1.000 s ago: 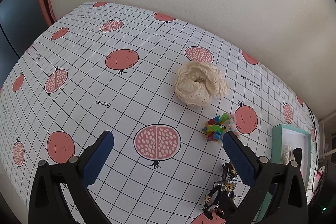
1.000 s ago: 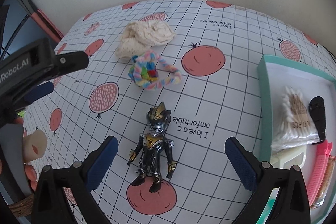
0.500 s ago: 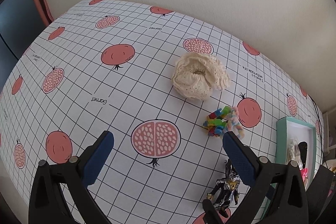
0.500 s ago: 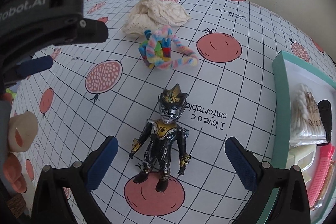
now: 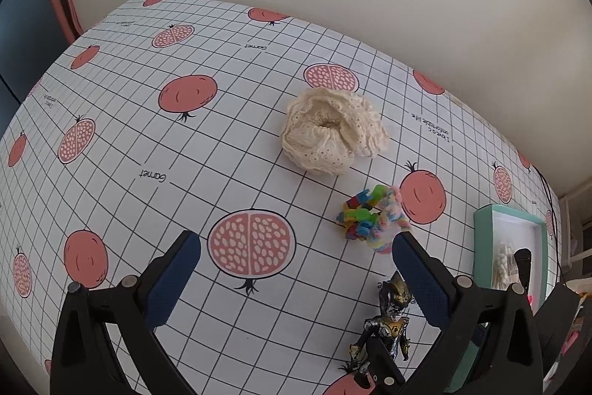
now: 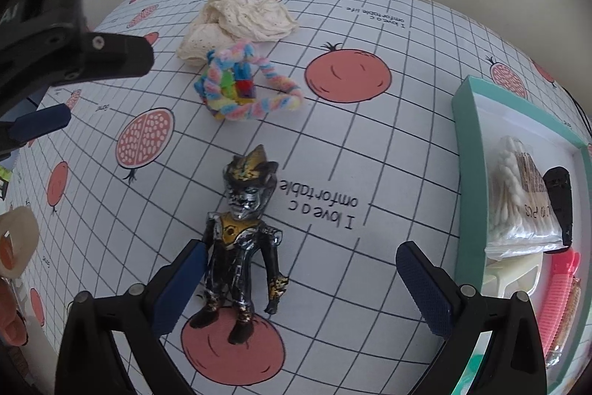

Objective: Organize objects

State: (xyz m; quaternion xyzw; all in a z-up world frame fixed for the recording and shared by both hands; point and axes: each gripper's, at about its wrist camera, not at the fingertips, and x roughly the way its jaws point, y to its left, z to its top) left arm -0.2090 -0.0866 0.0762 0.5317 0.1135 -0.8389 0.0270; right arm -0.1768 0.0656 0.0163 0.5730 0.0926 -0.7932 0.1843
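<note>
Right wrist: right tool (image 6: 299,271) spread low around figurine (image 6: 242,239).

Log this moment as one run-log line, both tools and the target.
right tool: open, straddling action figure | left tool: open, hovering | cream scrunchie, teal box: untouched

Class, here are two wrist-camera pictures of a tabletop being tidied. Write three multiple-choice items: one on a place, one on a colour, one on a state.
1. Where do the cotton swabs lie?
A. in the teal box
B. on the scrunchie
C. under the figure

2. What colour is the comb?
A. green
B. pink
C. black

3. How is the right hand-held gripper?
A. shut on the figure
B. shut, holding nothing
C. open, around the figure's legs

Key: 1 A, the bag sits inside the box walls. 2 B, it shows pink at the box's near end. 3 C, its fingers stand wide apart.
</note>
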